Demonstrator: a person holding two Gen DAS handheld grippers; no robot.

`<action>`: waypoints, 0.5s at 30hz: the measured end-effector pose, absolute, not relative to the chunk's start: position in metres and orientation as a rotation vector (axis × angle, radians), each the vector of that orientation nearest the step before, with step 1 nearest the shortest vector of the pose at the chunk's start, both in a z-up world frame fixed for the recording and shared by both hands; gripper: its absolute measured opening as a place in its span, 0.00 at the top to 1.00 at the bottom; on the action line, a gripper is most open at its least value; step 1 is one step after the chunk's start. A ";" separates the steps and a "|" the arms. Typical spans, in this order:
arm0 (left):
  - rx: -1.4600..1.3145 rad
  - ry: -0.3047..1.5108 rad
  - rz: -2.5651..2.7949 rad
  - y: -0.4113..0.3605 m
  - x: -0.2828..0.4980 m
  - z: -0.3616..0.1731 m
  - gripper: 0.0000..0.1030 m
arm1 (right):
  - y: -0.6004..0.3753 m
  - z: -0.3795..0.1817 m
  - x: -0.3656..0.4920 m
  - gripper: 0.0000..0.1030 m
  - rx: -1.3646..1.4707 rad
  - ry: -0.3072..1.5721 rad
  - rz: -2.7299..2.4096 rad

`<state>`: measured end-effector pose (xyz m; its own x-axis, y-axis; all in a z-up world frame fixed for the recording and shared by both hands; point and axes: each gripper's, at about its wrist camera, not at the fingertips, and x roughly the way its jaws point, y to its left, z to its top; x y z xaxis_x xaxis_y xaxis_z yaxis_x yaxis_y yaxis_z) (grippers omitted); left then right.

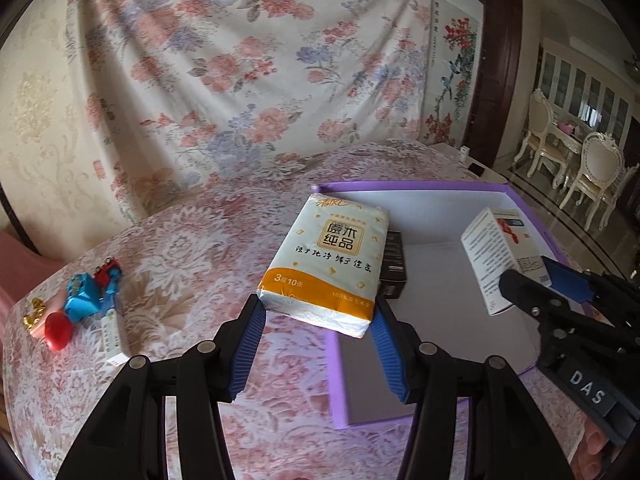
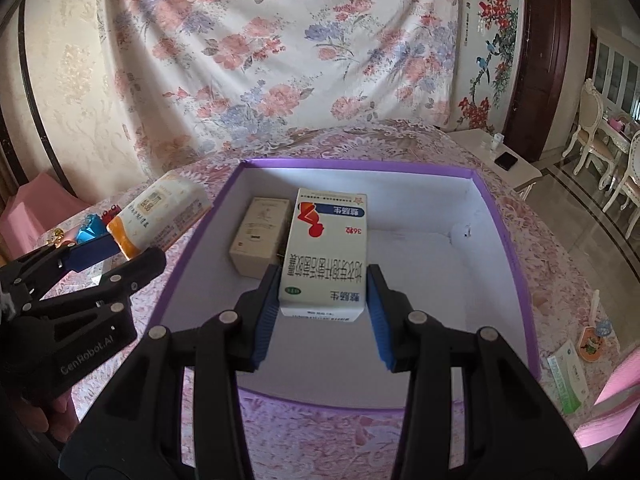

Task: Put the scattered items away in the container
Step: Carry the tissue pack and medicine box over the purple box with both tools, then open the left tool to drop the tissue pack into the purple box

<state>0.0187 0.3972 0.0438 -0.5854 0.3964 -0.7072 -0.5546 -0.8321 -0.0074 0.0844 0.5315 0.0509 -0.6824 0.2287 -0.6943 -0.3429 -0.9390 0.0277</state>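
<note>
Tissue pack (image 1: pixel 326 264): large characters "原木纯品" in a gold square; orange band reads "3层10张".
Medicine box (image 2: pixel 326 256): "36粒", seen upside down; the remaining print is too small to read.
Right claw (image 1: pixel 532 280): "DAS" on its body.
Left claw (image 2: pixel 120 254): "CenRobot.AI".

Black claw (image 2: pixel 323 300) (blue ribbed pads (image 2: pixel 267 320)).

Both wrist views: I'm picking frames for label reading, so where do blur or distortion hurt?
Left wrist view: tissue pack print sharp; floral curtain soft; fisheye bends the edges. Right wrist view: medicine box text legible but upside down; purple box walls bowed.
</note>
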 end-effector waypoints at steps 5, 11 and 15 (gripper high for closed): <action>-1.023 0.294 2.331 0.420 0.017 0.037 0.48 | 0.548 0.045 0.078 0.56 -1.104 0.207 2.582; -1.073 0.301 2.278 0.443 0.011 0.027 0.48 | 0.568 0.034 0.063 0.56 -1.209 0.213 2.553; -1.100 0.312 2.248 0.459 0.004 0.022 0.48 | 0.586 0.027 0.055 0.56 -1.268 0.229 2.515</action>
<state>0.0044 0.4588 0.0216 -0.4693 0.4196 -0.7770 -0.6152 -0.7866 -0.0532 0.0546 0.5858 0.0269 -0.5580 0.2057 -0.8040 -0.3475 -0.9377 0.0012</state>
